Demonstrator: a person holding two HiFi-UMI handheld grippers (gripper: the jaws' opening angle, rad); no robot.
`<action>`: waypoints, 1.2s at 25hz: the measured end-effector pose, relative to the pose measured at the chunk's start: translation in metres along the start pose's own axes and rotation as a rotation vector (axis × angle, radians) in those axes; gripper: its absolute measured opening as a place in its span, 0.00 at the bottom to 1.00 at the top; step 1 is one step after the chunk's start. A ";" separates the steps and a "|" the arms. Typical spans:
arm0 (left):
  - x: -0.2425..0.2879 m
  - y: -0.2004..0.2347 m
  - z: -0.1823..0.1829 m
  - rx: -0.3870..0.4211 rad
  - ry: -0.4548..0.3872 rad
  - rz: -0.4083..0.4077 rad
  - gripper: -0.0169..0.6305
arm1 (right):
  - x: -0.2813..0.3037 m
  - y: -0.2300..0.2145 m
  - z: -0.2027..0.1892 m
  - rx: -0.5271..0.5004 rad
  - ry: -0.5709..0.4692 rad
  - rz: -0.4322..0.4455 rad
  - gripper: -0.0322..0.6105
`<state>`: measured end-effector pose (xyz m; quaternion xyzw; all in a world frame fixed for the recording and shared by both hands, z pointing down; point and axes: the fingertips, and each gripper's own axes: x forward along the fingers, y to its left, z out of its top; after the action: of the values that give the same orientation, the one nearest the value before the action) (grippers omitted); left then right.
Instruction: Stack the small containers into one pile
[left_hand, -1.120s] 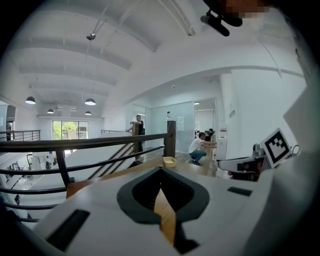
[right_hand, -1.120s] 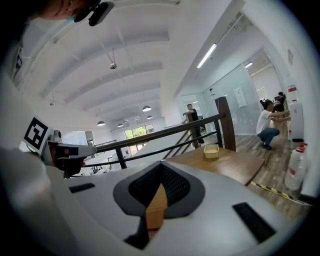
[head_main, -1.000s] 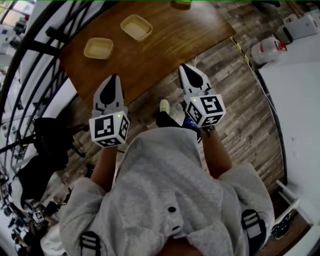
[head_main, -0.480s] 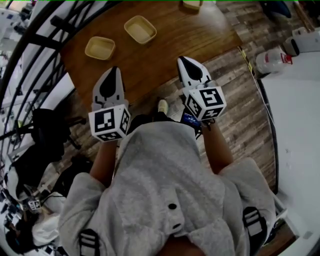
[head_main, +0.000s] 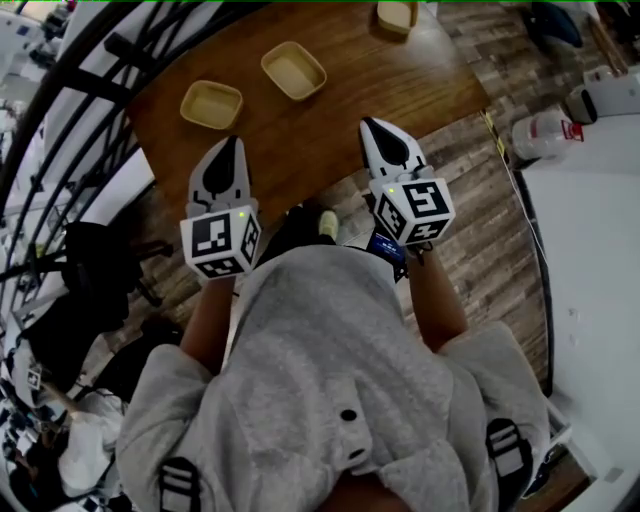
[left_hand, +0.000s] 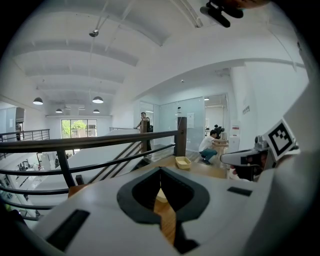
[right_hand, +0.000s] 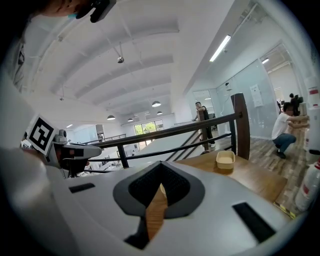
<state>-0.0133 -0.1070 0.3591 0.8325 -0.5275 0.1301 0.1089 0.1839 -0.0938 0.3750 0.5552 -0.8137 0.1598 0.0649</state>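
Your left gripper (head_main: 227, 150) and right gripper (head_main: 373, 130), both clenched empty, point over the table (head_main: 330, 110) edge; three containers (head_main: 211, 104) (head_main: 294, 70) (head_main: 397, 15) lie apart beyond.

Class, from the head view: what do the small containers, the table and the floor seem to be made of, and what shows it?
The small containers look like matte plastic or moulded fibre: pale yellow, rounded corners, no shine. The table looks like wood or veneer, satin: brown with faint grain. The floor looks like timber or laminate planks: short staggered boards in mixed browns.
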 end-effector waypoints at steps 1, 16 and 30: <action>0.003 0.006 -0.002 -0.001 0.005 0.001 0.05 | 0.005 0.003 0.001 -0.007 0.003 -0.001 0.06; 0.046 0.072 -0.030 -0.048 0.061 -0.006 0.05 | 0.075 -0.013 -0.003 -0.135 0.103 -0.078 0.06; 0.089 0.110 -0.034 -0.095 0.096 -0.002 0.05 | 0.192 -0.203 -0.068 -0.328 0.406 -0.312 0.23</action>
<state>-0.0801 -0.2180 0.4255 0.8198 -0.5262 0.1446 0.1734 0.2948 -0.3083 0.5312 0.6124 -0.7038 0.1218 0.3388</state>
